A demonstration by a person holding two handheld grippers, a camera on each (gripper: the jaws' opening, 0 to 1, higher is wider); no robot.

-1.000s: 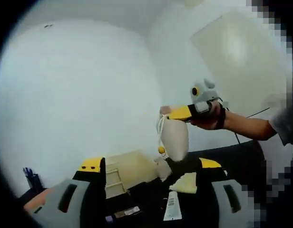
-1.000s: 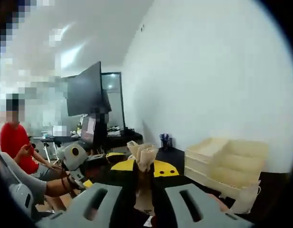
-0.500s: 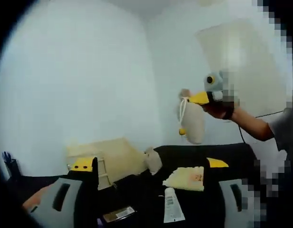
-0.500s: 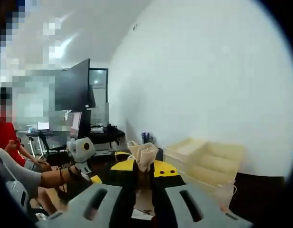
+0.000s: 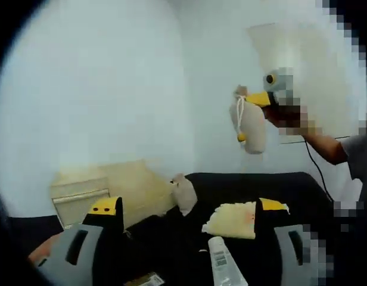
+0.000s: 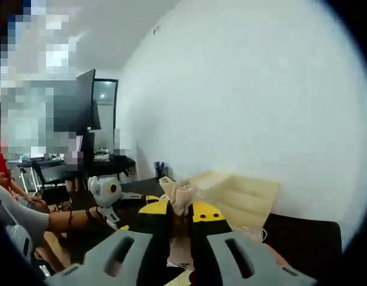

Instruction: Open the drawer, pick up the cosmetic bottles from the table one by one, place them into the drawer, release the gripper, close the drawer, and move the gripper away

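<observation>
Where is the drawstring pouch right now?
In the left gripper view the drawstring pouch hangs in the air at upper right, pinched by the right tongs, above the black table and the pale yellow cloth.

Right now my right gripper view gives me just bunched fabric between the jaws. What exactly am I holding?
Observer: A beige drawstring pouch, hanging from your right hand-held gripper high above the black table.
Operator: What's lying on that table?
Observer: A white tube, beside a flat yellow pouch.
Operator: And the left hand-held gripper?
Observer: Its jaws are wide open, empty.
</observation>
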